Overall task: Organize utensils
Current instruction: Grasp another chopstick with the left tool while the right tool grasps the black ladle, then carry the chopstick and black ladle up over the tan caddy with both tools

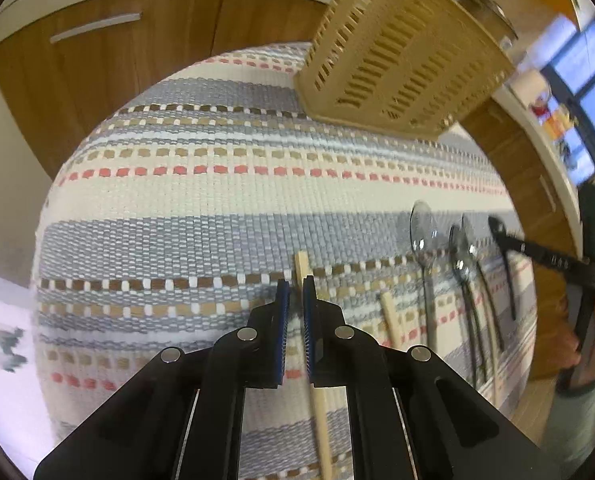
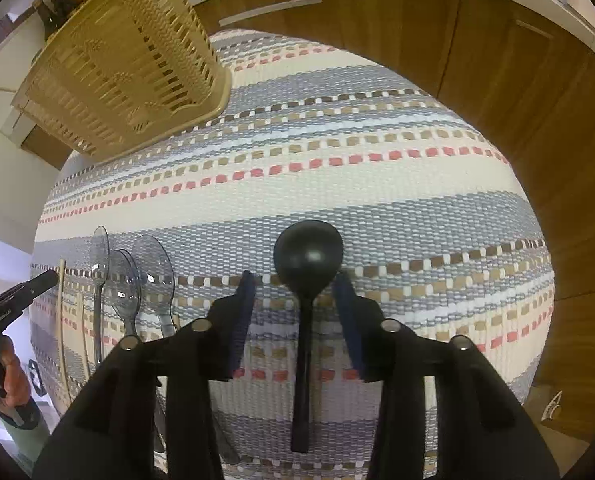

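Observation:
My left gripper (image 1: 296,286) is nearly shut around a wooden chopstick (image 1: 321,420) that lies on the striped cloth (image 1: 217,184); whether the pads press it I cannot tell. A second chopstick (image 1: 391,320) lies to its right. Clear plastic spoons (image 1: 424,232) and a black spoon (image 1: 505,264) lie further right. My right gripper (image 2: 295,280) is open, its fingers on either side of the black spoon (image 2: 308,256), which lies on the cloth (image 2: 337,184). The clear spoons (image 2: 153,264) and chopsticks (image 2: 62,320) show at its left. The beige slotted utensil basket (image 1: 401,52) stands at the back.
The basket also shows in the right wrist view (image 2: 125,64) at the back left. Wooden cabinets (image 1: 97,60) with metal handles curve behind the cloth-covered table. The other hand-held gripper (image 1: 553,260) shows at the right edge, and in the right wrist view (image 2: 13,304) at the left edge.

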`<state>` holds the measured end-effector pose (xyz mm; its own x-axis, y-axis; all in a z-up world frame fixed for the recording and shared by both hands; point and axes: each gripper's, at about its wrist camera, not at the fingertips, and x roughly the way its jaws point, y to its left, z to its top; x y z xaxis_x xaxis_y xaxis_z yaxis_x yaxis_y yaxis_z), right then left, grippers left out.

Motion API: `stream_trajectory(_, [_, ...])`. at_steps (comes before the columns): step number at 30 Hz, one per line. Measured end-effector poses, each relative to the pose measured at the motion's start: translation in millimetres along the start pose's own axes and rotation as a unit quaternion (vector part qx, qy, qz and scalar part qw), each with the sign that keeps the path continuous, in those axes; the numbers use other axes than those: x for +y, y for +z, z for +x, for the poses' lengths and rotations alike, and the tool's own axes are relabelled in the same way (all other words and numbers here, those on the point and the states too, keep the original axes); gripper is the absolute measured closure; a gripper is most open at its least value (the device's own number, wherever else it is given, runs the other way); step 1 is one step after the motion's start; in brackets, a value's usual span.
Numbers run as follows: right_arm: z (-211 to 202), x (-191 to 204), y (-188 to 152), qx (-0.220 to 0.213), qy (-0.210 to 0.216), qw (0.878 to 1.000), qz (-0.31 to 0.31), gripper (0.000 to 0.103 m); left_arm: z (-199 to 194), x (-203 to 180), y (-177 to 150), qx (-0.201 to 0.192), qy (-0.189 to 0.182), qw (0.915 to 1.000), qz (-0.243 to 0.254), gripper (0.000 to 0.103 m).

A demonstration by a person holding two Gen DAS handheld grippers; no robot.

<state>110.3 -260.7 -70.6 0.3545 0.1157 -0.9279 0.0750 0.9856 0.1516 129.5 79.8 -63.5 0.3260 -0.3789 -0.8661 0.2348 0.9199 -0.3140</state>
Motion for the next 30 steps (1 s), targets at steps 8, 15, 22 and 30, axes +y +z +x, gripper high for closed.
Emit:
stream_trajectory(8, [8.3, 21.2, 11.1, 0.018, -0.057, 0.998, -0.025, 0.067, 10.3, -33.2, 0.5, 0.019, 0.054, 0.9948, 0.084, 0.084])
stream_trajectory(15, [0.7, 16.4, 3.0, 0.009, -0.046, 0.999, -0.019, 0.097, 17.3, -60.9, -9.0, -0.019, 0.106, 0.9849, 0.136, 0.099])
stream_trajectory(22, [-9.6, 3.2, -14.8, -0.041, 0.002, 0.999, -0.03, 0.098, -9.4, -51.6, -12.0, -0.082, 0.011, 0.9934, 0.08, 0.099])
stream_trajectory(30, [-74.9, 29.0, -33.6, -0.165, 0.037, 0.983, -0.066, 0.098, -78.4, -54.4, 4.6, -0.224, -0.041, 0.9722, 0.055, 0.099])
